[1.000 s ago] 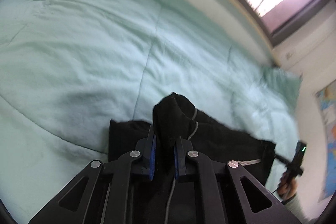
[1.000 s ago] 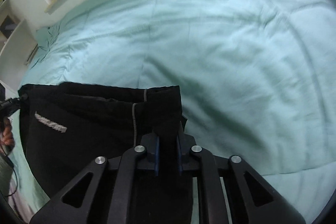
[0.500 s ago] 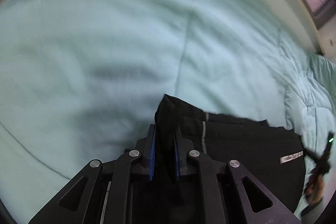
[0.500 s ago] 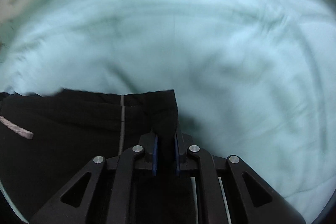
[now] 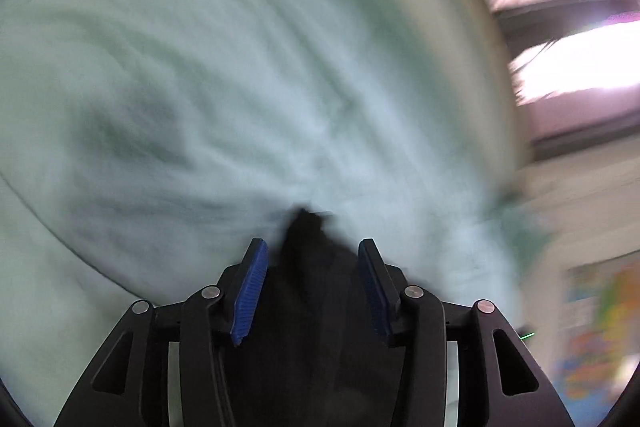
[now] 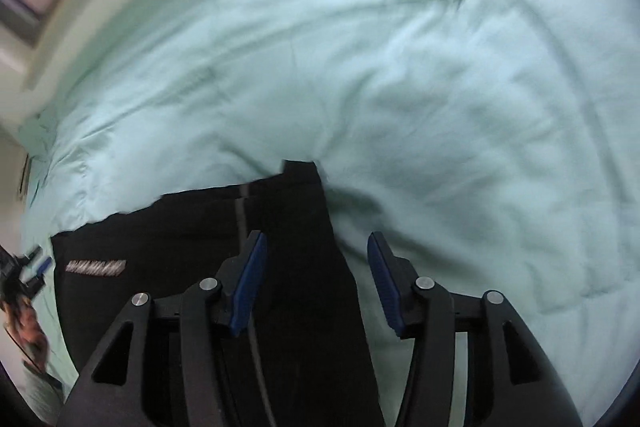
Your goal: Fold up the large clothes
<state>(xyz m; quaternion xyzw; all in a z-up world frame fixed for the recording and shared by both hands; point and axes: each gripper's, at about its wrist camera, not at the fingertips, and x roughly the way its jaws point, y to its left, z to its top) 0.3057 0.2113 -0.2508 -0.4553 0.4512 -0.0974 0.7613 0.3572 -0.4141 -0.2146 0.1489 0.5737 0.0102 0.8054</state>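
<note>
A black garment (image 6: 192,239) with a grey stripe and a white label lies on the pale green quilt (image 6: 400,67). My right gripper (image 6: 316,247) is open, its blue pads on either side of the garment's near right corner. My left gripper (image 5: 310,253) is open too, and a black fold of the garment (image 5: 308,247) lies loose between its pads. The left wrist view is blurred by motion. The left gripper also shows at the far left of the right wrist view (image 6: 24,275), held in a hand.
The quilt (image 5: 200,87) covers the whole bed. A window (image 5: 560,27) and a pale wall stand beyond the bed's far edge. A coloured poster (image 5: 600,327) hangs at the right.
Both grippers were shut on the garment and have opened, letting it go. The garment now lies on the quilt. The left view has swung and blurred.
</note>
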